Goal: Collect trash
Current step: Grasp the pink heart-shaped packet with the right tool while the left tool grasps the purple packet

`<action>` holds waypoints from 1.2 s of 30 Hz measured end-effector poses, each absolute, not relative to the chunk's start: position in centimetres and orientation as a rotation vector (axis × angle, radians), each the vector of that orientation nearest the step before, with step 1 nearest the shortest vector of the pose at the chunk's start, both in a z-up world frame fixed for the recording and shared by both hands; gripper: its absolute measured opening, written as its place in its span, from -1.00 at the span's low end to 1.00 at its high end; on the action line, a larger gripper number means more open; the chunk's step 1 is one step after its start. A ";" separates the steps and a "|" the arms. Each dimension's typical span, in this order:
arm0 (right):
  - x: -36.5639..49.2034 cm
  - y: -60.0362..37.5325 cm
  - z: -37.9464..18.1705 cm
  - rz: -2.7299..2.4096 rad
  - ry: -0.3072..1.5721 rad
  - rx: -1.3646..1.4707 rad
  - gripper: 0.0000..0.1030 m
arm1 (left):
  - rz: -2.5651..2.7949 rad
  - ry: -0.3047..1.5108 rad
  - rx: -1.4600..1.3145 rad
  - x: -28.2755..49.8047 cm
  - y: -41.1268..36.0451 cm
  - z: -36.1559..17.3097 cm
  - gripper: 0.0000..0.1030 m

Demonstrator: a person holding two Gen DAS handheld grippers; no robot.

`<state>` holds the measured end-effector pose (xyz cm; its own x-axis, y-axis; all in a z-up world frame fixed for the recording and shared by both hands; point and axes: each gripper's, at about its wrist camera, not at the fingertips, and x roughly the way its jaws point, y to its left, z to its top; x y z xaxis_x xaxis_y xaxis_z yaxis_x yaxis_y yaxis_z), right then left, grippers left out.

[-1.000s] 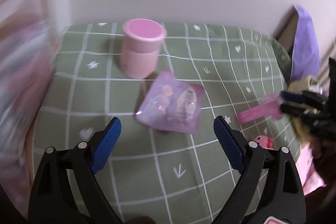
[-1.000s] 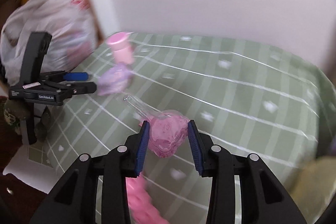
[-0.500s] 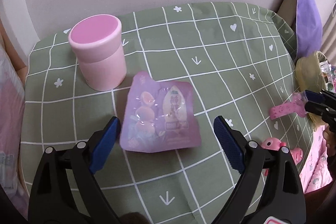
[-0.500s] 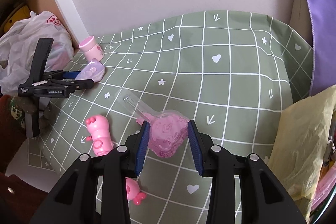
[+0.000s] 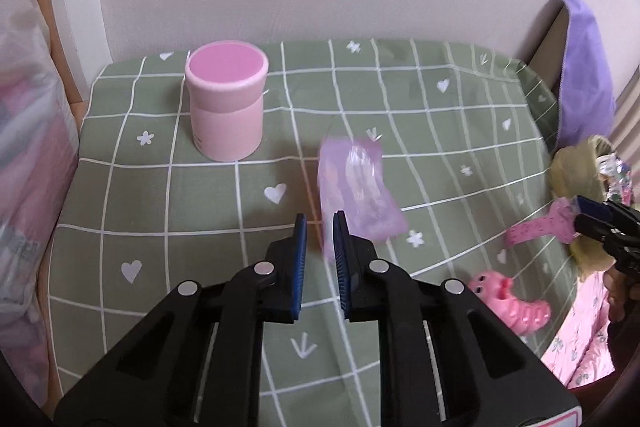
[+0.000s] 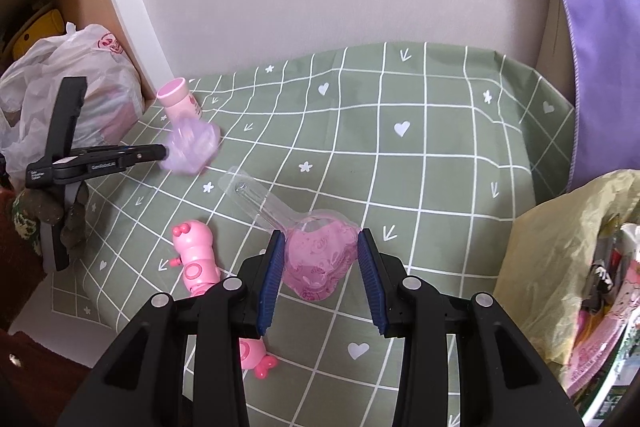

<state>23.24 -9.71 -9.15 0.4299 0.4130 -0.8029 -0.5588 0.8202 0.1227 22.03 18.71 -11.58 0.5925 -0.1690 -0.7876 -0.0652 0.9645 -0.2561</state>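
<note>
Your left gripper [image 5: 320,227] has its jaws drawn nearly together on the near edge of the purple packet [image 5: 356,187], which stands tilted up off the green checked cloth [image 5: 160,207], gripped at one edge so the limp film can hang free for carrying; the right wrist view confirms the packet [image 6: 190,145] blurred at the tip of that gripper [image 6: 160,153], in front of the pink tub [image 6: 178,101]. The tub [image 5: 226,105] stands upright on the worktop, to the left of the packet and beyond it, apart from it and untouched. Your right gripper [image 6: 322,267] pinches the pink heart-shaped wrapper [image 6: 320,259] across its bulged body, the clear neck pointing away to the far left. It is held just left of the yellow bag [image 6: 560,247], which already contains packaging and is, by judgement, the collection point. The pink toy [image 6: 196,255] lies on the cloth near the right gripper's left finger, and a white plastic bag [image 6: 68,83] sits far left off the cloth. Compared with half a second ago, the left jaws, then spread wide around the flat-lying packet, have closed, and the packet has risen off the cloth; the right gripper's hold on the wrapper is unchanged.
</note>
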 end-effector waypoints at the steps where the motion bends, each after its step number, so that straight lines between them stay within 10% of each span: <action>1: 23.2 -9.7 -8.9 0.608 0.944 -0.171 -0.30 | -0.064 0.934 -0.270 21.9 18.5 -11.4 -0.75; 6: 22.9 -9.7 -8.2 0.602 0.921 -0.174 -0.30 | -0.109 0.916 -0.284 21.3 17.7 -10.5 -0.73; 10: 22.6 -10.1 -7.7 0.591 0.910 -0.174 -0.30 | -0.121 0.914 -0.303 21.7 16.9 -11.1 0.14; 19: 21.8 -11.6 -8.2 0.564 0.928 -0.173 -0.30 | -0.031 0.965 -0.403 25.1 17.6 -13.6 0.17; 25: 21.4 -12.4 -8.0 0.554 0.918 -0.177 -0.30 | -0.031 0.989 -0.423 26.9 16.9 -13.7 -0.85; 36: 21.8 -16.2 -2.1 0.491 0.753 -0.132 -0.30 | -0.127 0.741 -0.258 23.7 10.7 -3.1 -1.00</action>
<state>21.75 -16.18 -2.06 0.6228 0.3797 -0.6841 -0.4724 0.8795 0.0580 23.68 10.67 -3.14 0.7322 -0.2050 -0.6495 0.0240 0.9608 -0.2762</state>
